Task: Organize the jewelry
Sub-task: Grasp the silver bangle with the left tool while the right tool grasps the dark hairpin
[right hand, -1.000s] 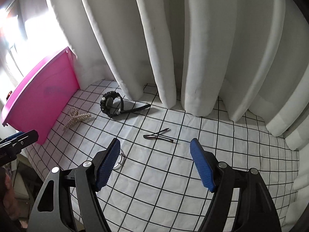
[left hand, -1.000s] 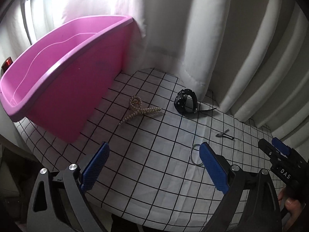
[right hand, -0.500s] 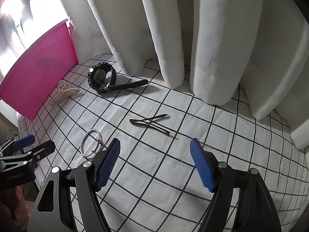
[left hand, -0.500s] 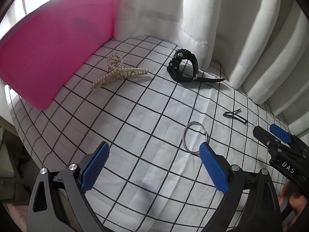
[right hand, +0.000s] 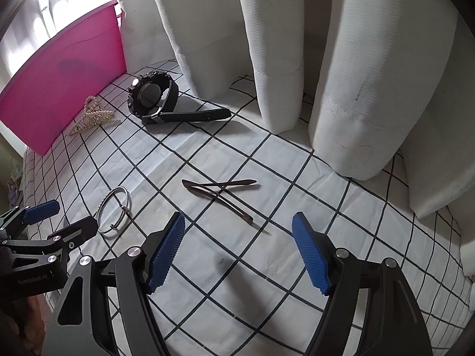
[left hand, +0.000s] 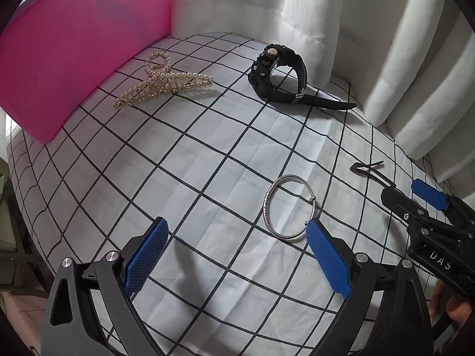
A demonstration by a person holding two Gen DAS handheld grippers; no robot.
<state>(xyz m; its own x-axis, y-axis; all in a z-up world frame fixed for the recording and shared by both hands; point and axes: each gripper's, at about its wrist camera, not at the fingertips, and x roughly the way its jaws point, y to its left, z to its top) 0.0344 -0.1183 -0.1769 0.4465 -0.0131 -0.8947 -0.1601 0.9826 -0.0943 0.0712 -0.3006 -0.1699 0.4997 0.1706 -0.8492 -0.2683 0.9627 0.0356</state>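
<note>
White curtains (right hand: 350,89) edge the checked cloth (left hand: 193,163); both grippers' fingers (left hand: 326,255) (right hand: 164,252) gape empty above bangle (left hand: 289,207) and hairpins (right hand: 219,195).

2 wrist fisheyes, steeply downward, close over the black-gridded white cloth (left hand: 207,154), both catching the thin silver bangle (left hand: 289,206) (right hand: 114,209), side-by-side viewpoints

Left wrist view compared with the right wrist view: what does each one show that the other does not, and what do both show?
Only the left wrist view shows the left claw open from behind, with the thin silver bangle at its right pad. Only the right wrist view shows the whole of the dark metal hair clip, ahead of the open right claw. Both show the pink plastic bin, the pearl-studded gold hair claw clip, the black wristwatch and the black-gridded white cloth.
</note>
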